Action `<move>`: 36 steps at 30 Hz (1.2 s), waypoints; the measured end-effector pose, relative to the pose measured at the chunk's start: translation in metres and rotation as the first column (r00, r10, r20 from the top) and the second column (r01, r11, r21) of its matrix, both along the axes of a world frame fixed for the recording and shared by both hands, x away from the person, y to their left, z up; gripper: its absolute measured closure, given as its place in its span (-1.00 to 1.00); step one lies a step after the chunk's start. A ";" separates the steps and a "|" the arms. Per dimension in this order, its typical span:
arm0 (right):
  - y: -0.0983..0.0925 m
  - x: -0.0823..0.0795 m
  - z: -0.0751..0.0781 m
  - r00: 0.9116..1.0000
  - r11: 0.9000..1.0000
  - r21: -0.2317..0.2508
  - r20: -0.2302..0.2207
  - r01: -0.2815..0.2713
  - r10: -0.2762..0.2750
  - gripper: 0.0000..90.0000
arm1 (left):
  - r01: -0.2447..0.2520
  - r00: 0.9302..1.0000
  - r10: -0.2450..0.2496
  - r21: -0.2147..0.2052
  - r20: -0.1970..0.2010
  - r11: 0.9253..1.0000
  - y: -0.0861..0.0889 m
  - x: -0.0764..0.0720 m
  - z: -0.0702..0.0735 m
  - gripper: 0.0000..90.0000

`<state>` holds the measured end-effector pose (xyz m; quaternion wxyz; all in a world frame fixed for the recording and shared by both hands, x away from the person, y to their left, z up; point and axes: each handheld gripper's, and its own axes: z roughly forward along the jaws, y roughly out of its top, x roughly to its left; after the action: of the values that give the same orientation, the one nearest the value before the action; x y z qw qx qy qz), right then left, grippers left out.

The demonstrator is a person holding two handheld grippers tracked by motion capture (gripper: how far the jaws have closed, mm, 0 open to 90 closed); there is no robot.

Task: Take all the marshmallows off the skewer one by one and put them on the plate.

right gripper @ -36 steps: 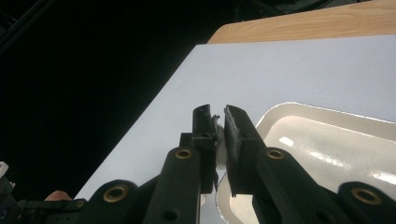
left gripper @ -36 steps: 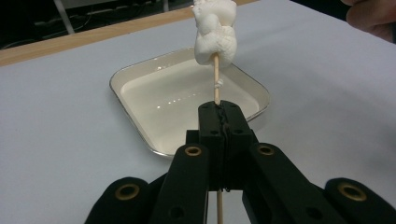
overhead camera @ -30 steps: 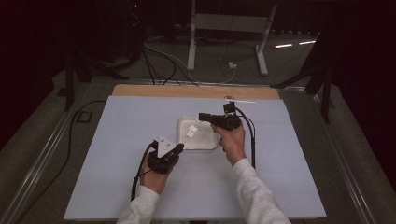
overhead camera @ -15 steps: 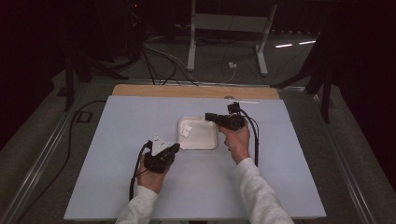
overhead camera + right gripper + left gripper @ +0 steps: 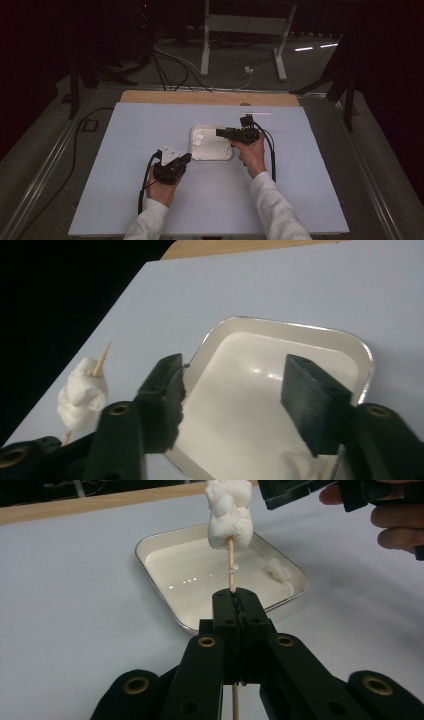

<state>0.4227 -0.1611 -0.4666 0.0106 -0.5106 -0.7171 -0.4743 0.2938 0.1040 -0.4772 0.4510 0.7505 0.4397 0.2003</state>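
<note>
The left tongs (image 5: 235, 602) are clamped tight on a thin wooden skewer (image 5: 231, 565), which rises straight up from between their tips. Near its top, well above the tips, sit white marshmallows (image 5: 229, 517) pushed together in a lump; the topmost part is cut off by the picture's edge in the left gripper view. In the right gripper view the skewer's bare pointed tip pokes out above the lump.

The right tongs (image 5: 232, 390) have just been opening and stand moderately wide with nothing between their pads, hovering over a white tray (image 5: 295, 332) on the table (image 5: 130, 130). Just beyond the left tongs the tray holds one loose marshmallow piece (image 5: 276, 570) near its far side; the same piece is half hidden under the right tongs.
</note>
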 end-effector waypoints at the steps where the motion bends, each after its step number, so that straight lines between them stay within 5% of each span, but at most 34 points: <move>1: 0.000 0.000 0.000 1.000 1.000 0.004 0.000 -0.006 0.006 -0.17 | -0.002 1.000 0.002 -0.002 0.000 1.000 0.000 0.000 0.000 1.00; 9: 0.008 -0.004 0.004 0.998 0.997 0.034 0.010 -0.064 0.063 -0.43 | -0.004 1.000 0.004 -0.006 -0.002 1.000 0.001 0.001 -0.001 1.00; 24: 0.020 -0.011 0.010 0.989 0.981 0.127 0.023 -0.148 0.146 -0.60 | 0.006 1.000 -0.006 -0.016 0.001 1.000 -0.002 0.000 -0.001 1.00; 29: 0.024 -0.012 0.011 0.984 0.974 0.140 0.012 -0.176 0.176 -0.46 | 0.011 1.000 -0.011 -0.022 0.001 1.000 -0.003 0.000 0.000 1.00; 36: 0.030 -0.011 0.009 0.975 0.958 0.191 -0.020 -0.214 0.222 0.06 | 0.016 1.000 -0.016 -0.030 0.004 0.999 -0.004 0.000 0.001 1.00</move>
<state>0.4120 -0.1309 -0.4572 0.1258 -0.4347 -0.7208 -0.5251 0.2933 0.1001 -0.4763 0.4646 0.7467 0.4357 0.1916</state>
